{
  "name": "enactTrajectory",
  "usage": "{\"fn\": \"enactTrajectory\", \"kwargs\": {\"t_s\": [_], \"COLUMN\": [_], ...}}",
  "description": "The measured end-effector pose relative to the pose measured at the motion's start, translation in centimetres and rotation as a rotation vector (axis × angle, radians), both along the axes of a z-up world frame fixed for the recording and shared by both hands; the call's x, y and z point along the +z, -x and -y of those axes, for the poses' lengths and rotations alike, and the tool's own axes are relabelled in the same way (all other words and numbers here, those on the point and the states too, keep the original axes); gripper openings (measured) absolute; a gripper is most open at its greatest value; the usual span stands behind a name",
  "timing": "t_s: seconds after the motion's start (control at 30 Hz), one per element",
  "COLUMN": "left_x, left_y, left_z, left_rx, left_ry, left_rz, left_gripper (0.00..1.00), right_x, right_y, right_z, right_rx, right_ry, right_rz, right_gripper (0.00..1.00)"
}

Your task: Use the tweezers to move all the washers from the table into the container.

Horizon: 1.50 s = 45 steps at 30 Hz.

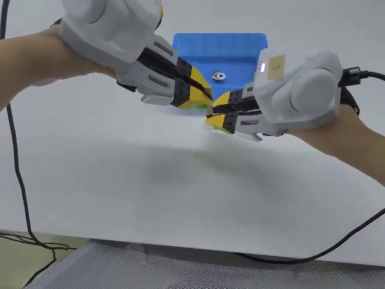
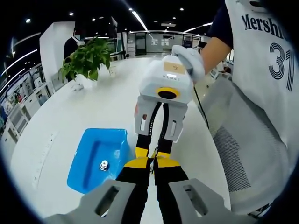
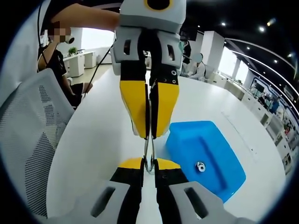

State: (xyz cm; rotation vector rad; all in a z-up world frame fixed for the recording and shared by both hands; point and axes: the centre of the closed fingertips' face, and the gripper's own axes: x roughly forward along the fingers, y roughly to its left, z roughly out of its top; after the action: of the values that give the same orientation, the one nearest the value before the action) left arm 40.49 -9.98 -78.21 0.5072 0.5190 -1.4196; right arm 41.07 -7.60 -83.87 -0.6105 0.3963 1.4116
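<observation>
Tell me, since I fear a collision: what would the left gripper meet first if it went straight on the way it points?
Very likely the right gripper: its tongs stand tip to tip with the left gripper, tweezers between them.

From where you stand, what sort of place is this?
Probably an open-plan office or showroom: a long white table with a potted plant on it, a mesh chair beside it, and ceiling lights overhead.

Glossy blue plastic container (image 1: 240,49), shiny metal washer (image 1: 219,76)
</observation>
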Motion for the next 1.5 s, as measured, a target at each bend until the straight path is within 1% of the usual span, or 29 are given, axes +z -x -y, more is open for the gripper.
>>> {"fn": "enactTrajectory", "kwargs": {"t_s": [0.13,0.17,0.3,0.43,0.47,0.6,0.73,0.77,0.9,0.93,1.1,1.2,1.27,1.33,1.4,1.43,1.5], "left_x": [1.1,1.5,2.6,3.7,4.1,5.2,5.9,5.9,5.9,5.8,5.3,4.6,4.0,3.6,2.9,2.5,1.8], "left_y": [-0.1,-0.2,-0.5,-1.0,-1.2,-2.0,-3.0,-3.4,-4.6,-4.7,-6.0,-6.8,-7.3,-7.6,-8.0,-8.3,-8.7], "left_z": [0.0,0.0,0.1,0.1,0.1,0.1,0.2,0.2,0.2,0.2,0.2,0.2,0.2,0.2,0.2,0.1,0.1], "left_rx": [-0.002,-0.002,-0.011,-0.018,-0.018,-0.023,-0.029,-0.031,-0.038,-0.038,-0.042,-0.04,-0.035,-0.035,-0.035,-0.034,-0.03], "left_ry": [0.009,0.013,0.013,0.015,0.019,0.025,0.028,0.027,0.027,0.026,0.023,0.018,0.015,0.013,0.006,0.001,-0.004], "left_rz": [0.008,0.015,0.035,0.054,0.06,0.079,0.097,0.101,0.108,0.108,0.113,0.112,0.106,0.101,0.1,0.098,0.09], "left_gripper": [0.07,0.07,0.07,0.07,0.07,0.07,0.07,0.07,0.07,0.07,0.07,0.07,0.07,0.07,0.07,0.07,0.07], "right_x": [1.1,1.6,2.7,3.7,4.1,5.2,5.9,6.0,6.0,6.0,5.6,4.9,4.3,3.9,3.3,2.8,2.2], "right_y": [-0.2,-0.3,-0.8,-1.5,-1.8,-2.8,-3.9,-4.3,-5.4,-5.5,-6.8,-7.5,-8.0,-8.2,-8.6,-8.9,-9.2], "right_z": [0.0,0.1,0.1,0.1,0.1,0.1,0.2,0.2,0.2,0.2,0.2,0.2,0.2,0.2,0.3,0.3,0.3], "right_rx": [0.004,0.005,-0.004,-0.004,-0.006,-0.01,-0.018,-0.021,-0.026,-0.027,-0.038,-0.046,-0.05,-0.05,-0.049,-0.053,-0.054], "right_ry": [-0.006,-0.01,-0.024,-0.026,-0.028,-0.038,-0.043,-0.044,-0.04,-0.04,-0.041,-0.041,-0.035,-0.032,-0.028,-0.026,-0.018], "right_rz": [0.025,0.04,0.056,0.087,0.099,0.121,0.139,0.142,0.15,0.151,0.148,0.138,0.134,0.128,0.125,0.116,0.11], "right_gripper": [0.1,0.1,0.1,0.1,0.09,0.09,0.09,0.09,0.09,0.09,0.09,0.09,0.1,0.1,0.1,0.1,0.1]}}
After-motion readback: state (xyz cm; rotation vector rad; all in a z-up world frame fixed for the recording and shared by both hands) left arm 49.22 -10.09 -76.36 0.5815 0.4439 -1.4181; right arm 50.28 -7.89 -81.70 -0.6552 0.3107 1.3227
